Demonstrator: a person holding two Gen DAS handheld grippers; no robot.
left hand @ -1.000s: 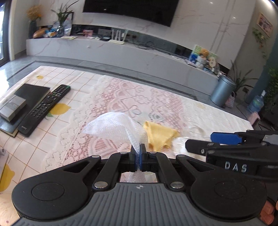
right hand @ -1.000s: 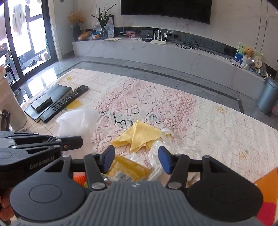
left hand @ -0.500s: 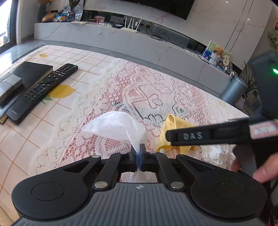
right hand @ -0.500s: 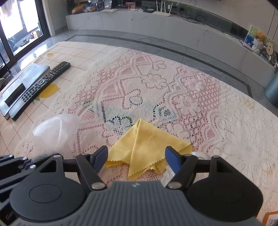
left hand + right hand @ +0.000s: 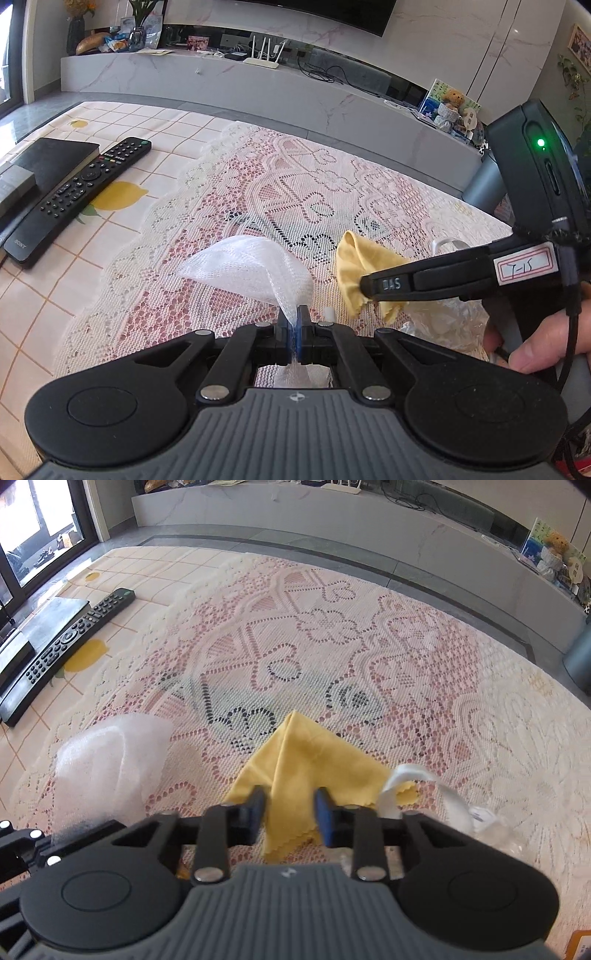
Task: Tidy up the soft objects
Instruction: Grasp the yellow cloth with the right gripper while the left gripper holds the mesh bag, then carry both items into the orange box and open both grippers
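I see the lace tablecloth (image 5: 424, 672) covering the table, with a black remote (image 5: 79, 195) at its left edge. On the lace, my left claw (image 5: 294, 325) is clamped on white mesh fabric (image 5: 247, 269). My right claw (image 5: 289, 814) stands apart, fingers straddling the yellow cloth (image 5: 310, 768) beside the mesh.

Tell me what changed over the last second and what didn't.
The right gripper came forward and down to the yellow cloth; its jaws narrowed around a raised fold, which looks bunched up, though they are not fully shut. The left gripper stayed clamped on the white mesh. The remote did not move.
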